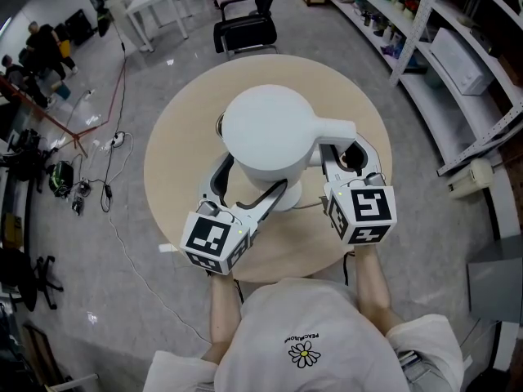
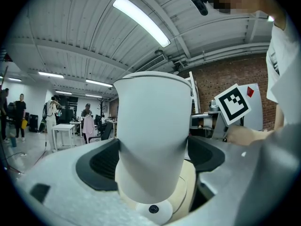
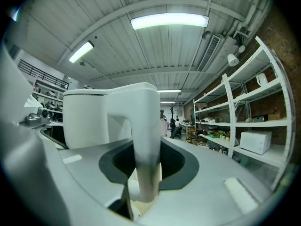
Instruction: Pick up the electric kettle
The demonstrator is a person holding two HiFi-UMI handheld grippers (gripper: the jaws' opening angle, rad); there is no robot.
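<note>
Left gripper (image 1: 253, 176): lower left of centre in the head view, pointing up the frame and about level.
Left jaws: in the left gripper view (image 2: 153, 159) the two black pads press on both sides of the kettle (image 1: 270, 129) body.
Right gripper (image 1: 343, 158): right of centre in the head view, also about level, beside the left one.
Right jaws: in the right gripper view (image 3: 143, 164) they stand partly apart, closed on the kettle's handle (image 3: 146, 149).
Marker cubes: left cube (image 1: 214, 242) and right cube (image 1: 365, 212), each at the near end of its gripper.
Left forearm (image 1: 221, 309): bare, rising from the bottom of the frame.
Right forearm (image 1: 372, 288): bare, almost parallel to the left.
Right hand (image 2: 244, 135): seen at the right of the left gripper view, under its cube.
</note>
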